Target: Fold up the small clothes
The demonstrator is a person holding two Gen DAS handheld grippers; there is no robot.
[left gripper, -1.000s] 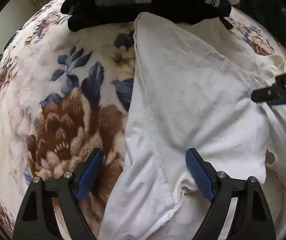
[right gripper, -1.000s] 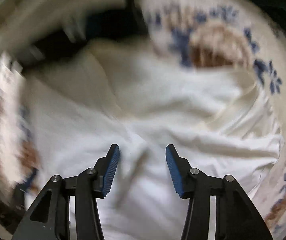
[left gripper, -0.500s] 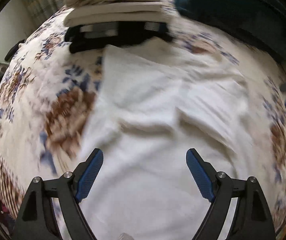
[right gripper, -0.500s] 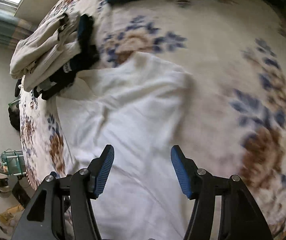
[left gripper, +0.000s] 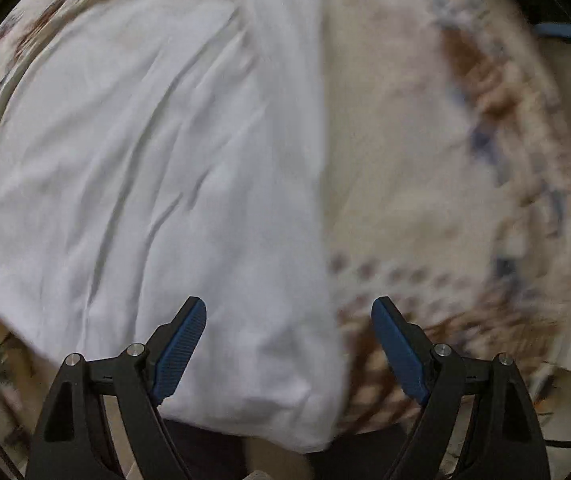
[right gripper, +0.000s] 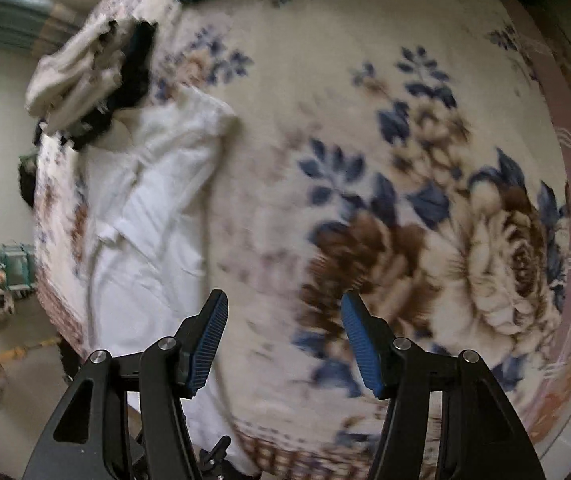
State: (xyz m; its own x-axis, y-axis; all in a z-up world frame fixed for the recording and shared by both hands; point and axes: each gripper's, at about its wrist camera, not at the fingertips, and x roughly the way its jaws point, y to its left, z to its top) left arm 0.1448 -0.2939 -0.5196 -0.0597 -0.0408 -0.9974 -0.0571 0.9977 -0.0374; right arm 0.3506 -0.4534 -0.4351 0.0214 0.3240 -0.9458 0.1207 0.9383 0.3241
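1. Lying spread on the floral blanket (left gripper: 417,168), the white garment (left gripper: 145,168) fills the left and middle of the left wrist view, creased in long diagonal wrinkles, with its straight right edge running from the top of the picture down to the bottom.
2. The left hand-held gripper (left gripper: 288,344) points down over that edge with its jaws spread wide and nothing gripped; the blue pads (left gripper: 181,344) stand clear of the cloth, one over the white fabric and the other over the blanket's brown patterned border.
3. In the right wrist view the same white garment (right gripper: 153,216) lies as a long strip at the left side of the bed, reaching from the near edge up toward a stack of folded clothes (right gripper: 85,80).
4. That stack holds cream pieces with a black piece under them, and it sits just beyond the garment's far end, touching or nearly touching it.
5. The right hand-held gripper (right gripper: 284,344) is released, jaws apart and holding nothing, over bare blanket just to the right of the garment.
6. A large brown and cream flower with blue leaves (right gripper: 497,256) is printed on the blanket at the right.
7. Both views are smeared by motion blur, so fine seams cannot be read.
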